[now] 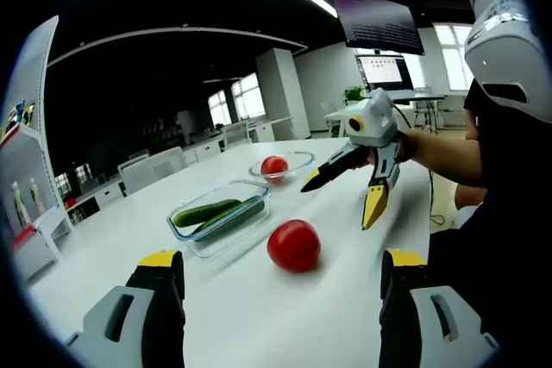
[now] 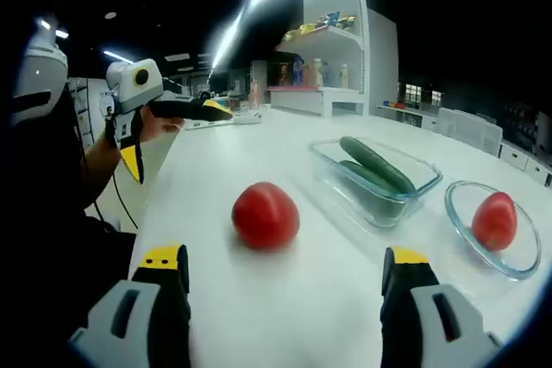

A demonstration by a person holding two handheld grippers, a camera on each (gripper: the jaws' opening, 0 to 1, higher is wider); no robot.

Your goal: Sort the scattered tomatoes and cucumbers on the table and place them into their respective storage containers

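- Red and glossy, one loose tomato (image 1: 294, 246) lies on the bare white tabletop (image 1: 285, 316), just near of the rectangular container (image 1: 222, 216); in the right gripper view the same tomato (image 2: 265, 215) sits left of that container (image 2: 377, 177), apart from it
- Clear-walled, the rectangular container holds two dark green cucumbers (image 1: 216, 212) lying lengthwise side by side; in the right gripper view the cucumbers (image 2: 373, 167) reach above its rim
- Farther off, a round glass bowl (image 1: 297, 159) holds a second tomato (image 1: 274, 165); in the right gripper view the bowl (image 2: 523, 261) with that tomato (image 2: 494, 221) stands right of the container, near it but not touching
- Count: two tomatoes, one loose and one in the bowl; two cucumbers, both in the container; two containers
- Left gripper (image 1: 280, 286): its black, yellow-tipped jaws are spread wide with nothing between them, low over the near tabletop, the loose tomato just beyond and between them
- Right gripper (image 2: 285, 286): jaws likewise spread and empty, the loose tomato just ahead
- In the left gripper view the right gripper (image 1: 349, 190) is held in a hand (image 1: 405, 147) above the tabletop, jaws parted and angled downward; in the right gripper view the left gripper (image 2: 177, 140) hangs at the far left, one jaw pointing level and the other down
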